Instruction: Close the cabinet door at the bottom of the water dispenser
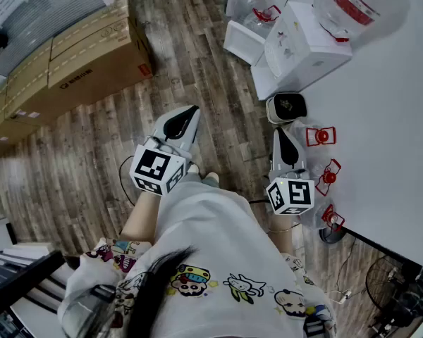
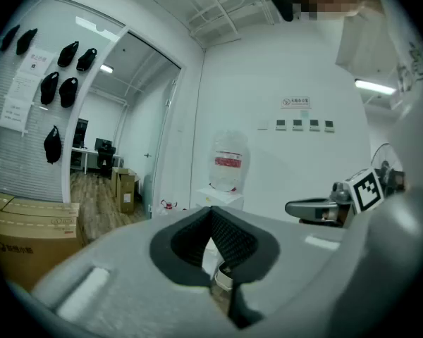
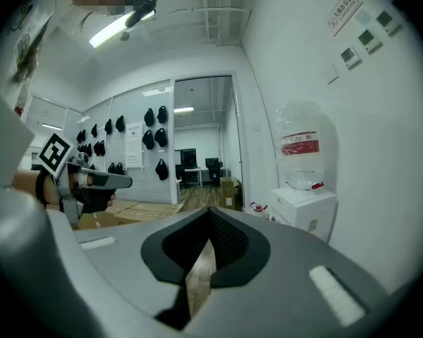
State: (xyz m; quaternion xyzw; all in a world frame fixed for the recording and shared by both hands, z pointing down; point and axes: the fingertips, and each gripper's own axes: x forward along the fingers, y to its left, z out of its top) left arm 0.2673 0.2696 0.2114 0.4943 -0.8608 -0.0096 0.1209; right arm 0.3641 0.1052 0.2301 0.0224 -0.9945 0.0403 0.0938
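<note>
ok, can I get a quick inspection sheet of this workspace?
Surface: wood-plank floor beside a white wall.
Job's things: water dispenser with a bottle on top; the white panel standing out from its base looks like the open cabinet door.
Clutter: red-capped jugs along the wall; a small dark-topped container by the dispenser; cardboard boxes.
Grippers: left gripper and right gripper are both shut and empty, short of the dispenser.
Cables: thin black cable on the floor.
Surroundings: fan; black items hung on a far wall.
</note>
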